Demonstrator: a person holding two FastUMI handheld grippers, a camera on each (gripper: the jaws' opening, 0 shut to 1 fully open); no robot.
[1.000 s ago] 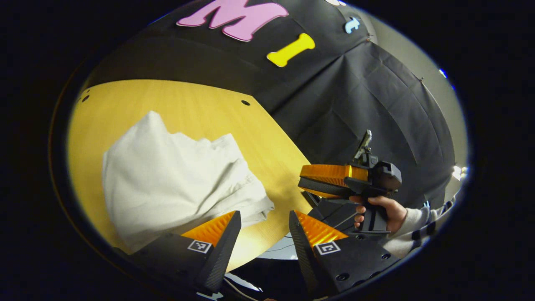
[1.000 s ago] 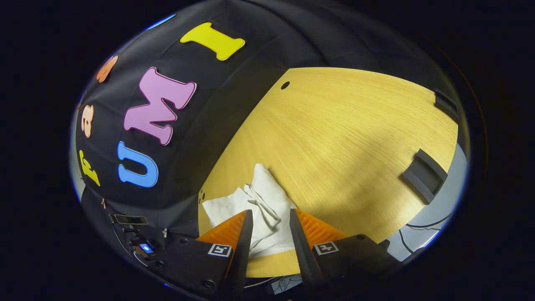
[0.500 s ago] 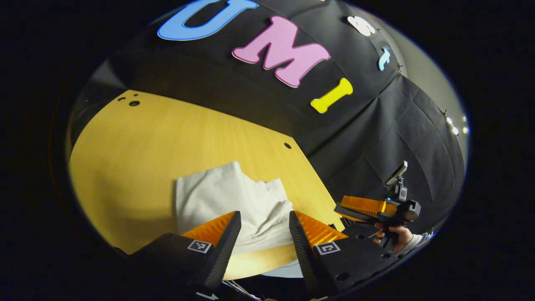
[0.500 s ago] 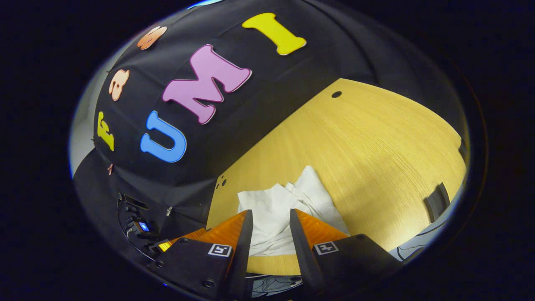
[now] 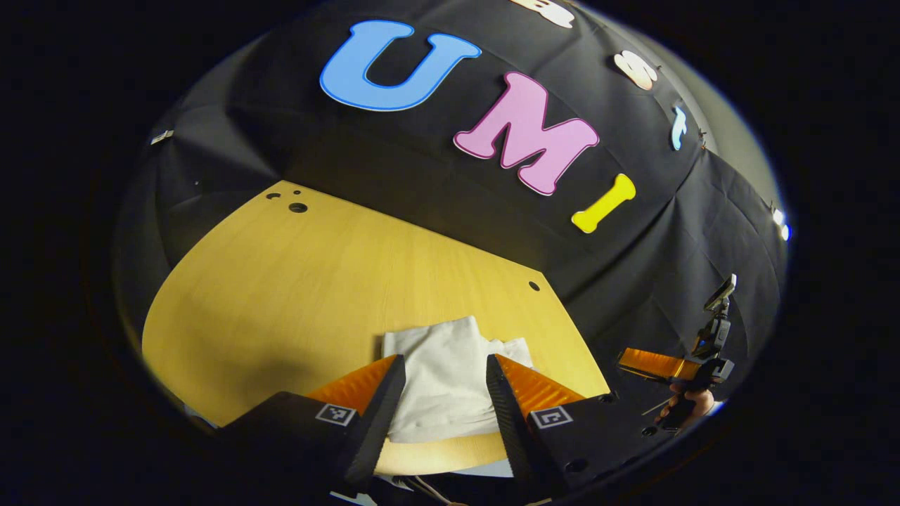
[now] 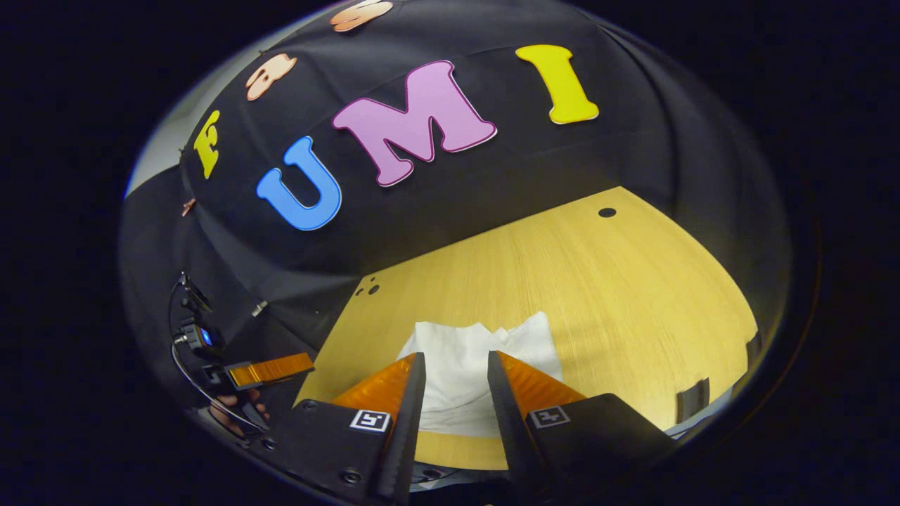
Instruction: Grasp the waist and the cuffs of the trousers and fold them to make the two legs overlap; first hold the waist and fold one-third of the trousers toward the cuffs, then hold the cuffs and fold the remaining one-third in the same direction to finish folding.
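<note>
My left tongs (image 5: 444, 393) and right tongs (image 6: 453, 390) both gape wide with nothing between them, held above the near edge of the surface (image 5: 281, 281). Just past them the white trousers (image 5: 443, 379) lie folded into a small bundle on the wood

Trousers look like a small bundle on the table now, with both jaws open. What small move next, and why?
Probably none beyond parking both grippers. The trousers lie as a compact folded stack near the table's front edge, and the left gripper and right gripper hang open, off the cloth. One corner sticks out, so perhaps tidy it.
</note>
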